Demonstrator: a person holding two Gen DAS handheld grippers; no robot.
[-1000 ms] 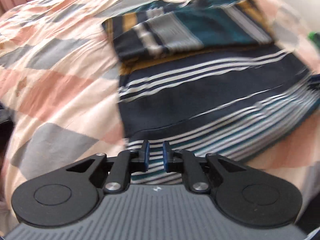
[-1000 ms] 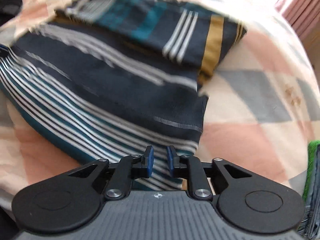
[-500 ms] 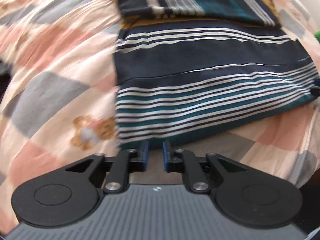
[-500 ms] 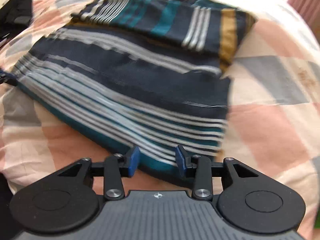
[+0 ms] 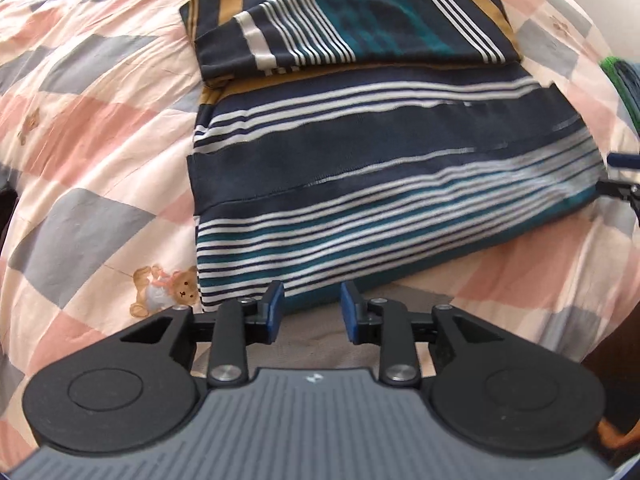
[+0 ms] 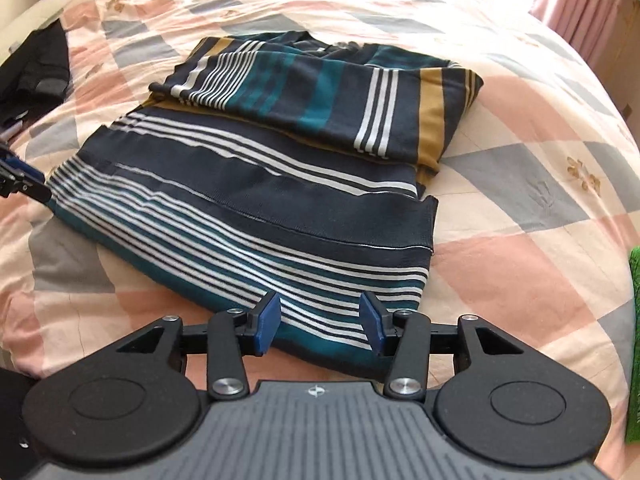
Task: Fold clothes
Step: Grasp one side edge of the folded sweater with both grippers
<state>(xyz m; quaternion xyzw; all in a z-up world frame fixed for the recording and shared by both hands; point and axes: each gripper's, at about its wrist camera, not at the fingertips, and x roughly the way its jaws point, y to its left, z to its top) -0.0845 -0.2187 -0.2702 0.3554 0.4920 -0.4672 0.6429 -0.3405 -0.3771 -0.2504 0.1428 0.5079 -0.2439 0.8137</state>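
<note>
A navy, teal, white and mustard striped shirt (image 5: 380,168) lies partly folded on the bed, its top section doubled over the far end (image 5: 360,28). My left gripper (image 5: 312,312) hovers at the shirt's near-left hem. Its jaws are opening, with the hem lying under the gap and not pinched. In the right wrist view the same shirt (image 6: 260,208) lies flat. My right gripper (image 6: 320,320) hangs over the near-right hem, jaws opening, pads (image 6: 267,318) clear of the cloth. Each view catches the other gripper's tip at its edge: the right gripper's tip (image 5: 620,190) and the left gripper's tip (image 6: 20,182).
The bed is covered by a quilt (image 5: 100,140) in pink, grey and cream checks with teddy prints. A green cloth (image 6: 634,340) lies at the right edge, a black garment (image 6: 36,68) at the far left. Pink curtains (image 6: 576,0) hang behind.
Both grippers have drawn back and up from over the shirt to its near hem. Their jaws, nearly closed before, now stand apart. The shirt lies flat.
</note>
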